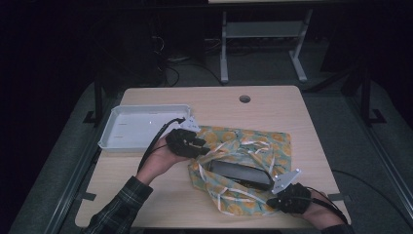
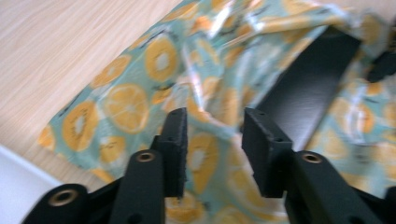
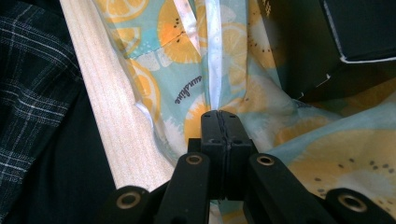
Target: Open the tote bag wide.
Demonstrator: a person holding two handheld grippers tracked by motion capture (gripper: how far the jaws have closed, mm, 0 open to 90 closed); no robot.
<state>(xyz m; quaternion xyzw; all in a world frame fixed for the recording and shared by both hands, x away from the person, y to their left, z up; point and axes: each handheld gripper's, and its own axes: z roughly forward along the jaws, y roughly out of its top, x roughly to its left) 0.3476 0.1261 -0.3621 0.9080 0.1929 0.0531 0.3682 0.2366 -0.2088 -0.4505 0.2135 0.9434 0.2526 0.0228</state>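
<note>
A teal bag (image 1: 243, 141) printed with orange slices lies crumpled on the wooden table (image 1: 272, 107), its mouth spread wide. A flat black box (image 1: 241, 174) rests inside it. My left gripper (image 1: 202, 145) hovers at the bag's left edge. Its jaws (image 2: 214, 128) stand apart over the printed fabric (image 2: 126, 102) with nothing pinched, and the black box (image 2: 308, 93) lies beyond them. My right gripper (image 1: 273, 194) is at the bag's near right corner. Its jaws (image 3: 219, 122) are pressed together on the bag's rim (image 3: 177, 37) beside a white strap. The box (image 3: 359, 28) sits further in.
An empty white tray (image 1: 141, 126) stands at the table's left, just behind my left hand. A cable hole (image 1: 244, 99) is near the far edge. A plaid sleeve (image 3: 28, 93) lies by the near table edge. A metal stand (image 1: 263, 34) is on the floor beyond.
</note>
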